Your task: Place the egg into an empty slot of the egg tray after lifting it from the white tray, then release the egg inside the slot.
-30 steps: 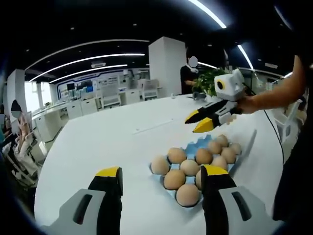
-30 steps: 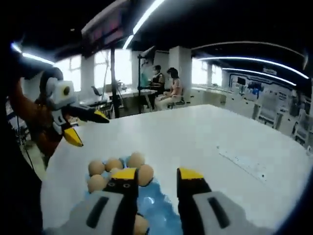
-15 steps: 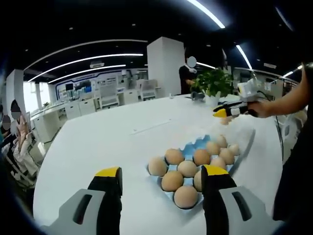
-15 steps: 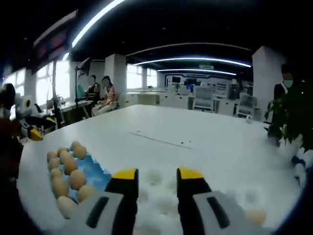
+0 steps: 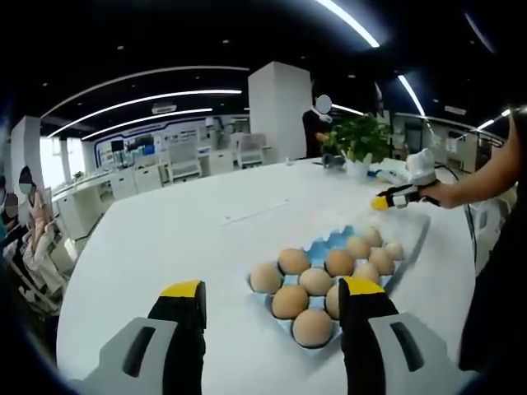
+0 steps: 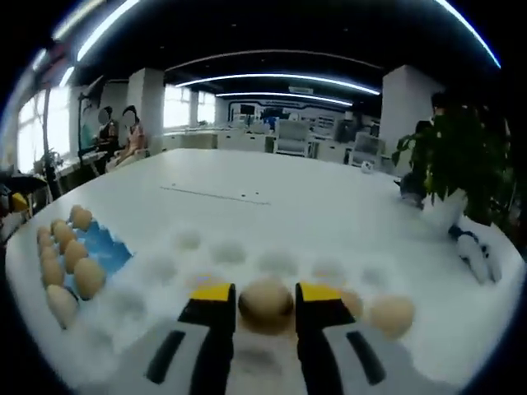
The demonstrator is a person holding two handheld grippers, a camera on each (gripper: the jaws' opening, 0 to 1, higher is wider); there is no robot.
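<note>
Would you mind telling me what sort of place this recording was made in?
Probably an open-plan office or lab: a big white table, rows of desks and chairs behind it, long ceiling light strips, and a potted plant.

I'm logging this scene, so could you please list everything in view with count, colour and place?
Blue tray: one, on the table, right of the left tongs.
Eggs in blue tray: about ten, tan, filling its near slots.
White tray: one, under the right tongs.
Eggs in white tray: at least two, tan; one between the right jaws, one beside them.
Table: one, white.
Plant: one, green, white pot, far table edge.
People: several, in the background.
Left tongs: yellow-tipped, open, empty.
Right tongs: yellow-tipped, around an egg.
</note>
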